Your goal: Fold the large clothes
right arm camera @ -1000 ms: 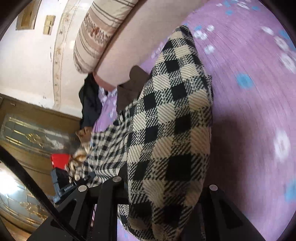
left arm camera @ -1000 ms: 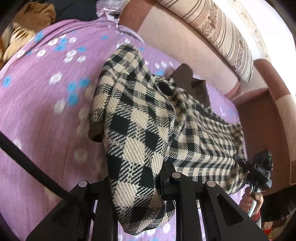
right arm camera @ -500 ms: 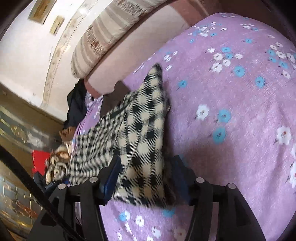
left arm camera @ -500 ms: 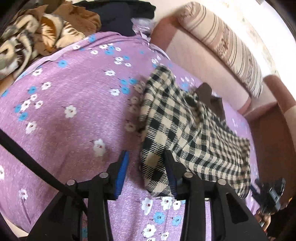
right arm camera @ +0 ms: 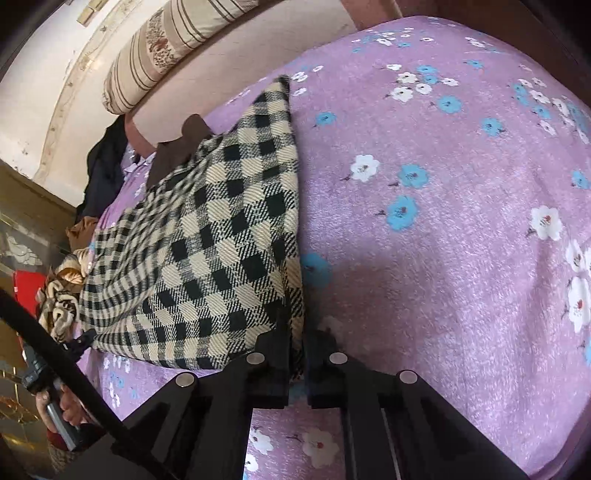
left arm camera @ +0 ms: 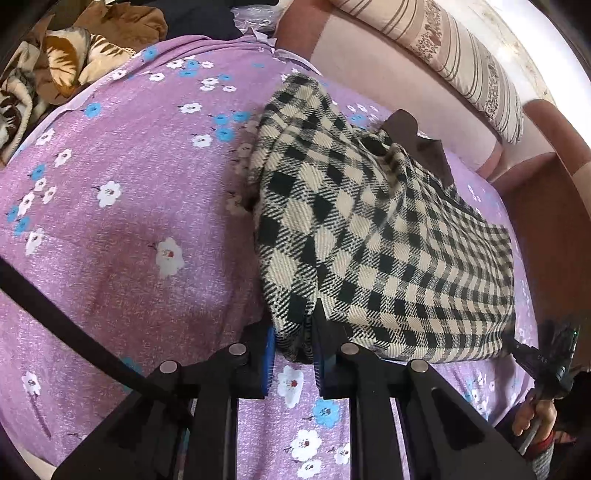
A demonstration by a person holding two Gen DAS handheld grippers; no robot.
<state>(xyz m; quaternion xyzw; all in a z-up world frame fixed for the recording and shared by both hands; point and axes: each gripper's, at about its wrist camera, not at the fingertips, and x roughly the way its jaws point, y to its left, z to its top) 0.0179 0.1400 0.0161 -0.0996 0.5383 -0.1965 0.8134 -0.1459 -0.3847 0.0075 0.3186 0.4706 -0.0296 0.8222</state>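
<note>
On the purple flowered bedspread (left arm camera: pixel 122 236), both my left gripper (left arm camera: pixel 291 354) and right gripper (right arm camera: pixel 297 363) have just closed, pinching the checked garment's (left arm camera: pixel 369 236) near corners.

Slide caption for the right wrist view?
Right gripper pinches the checked garment's near corner on the purple floral bedsheet.

**Around the bedspread**

You have a purple flowered bedspread (left arm camera: pixel 122 229) as your landmark. Behind it runs a pink sofa back (left arm camera: pixel 388 74), with a striped bolster (left arm camera: pixel 469 62) lying on top. At its far left corner sit a brown leaf-print blanket (left arm camera: pixel 70 62) and some dark clothing (left arm camera: pixel 207 18).
</note>
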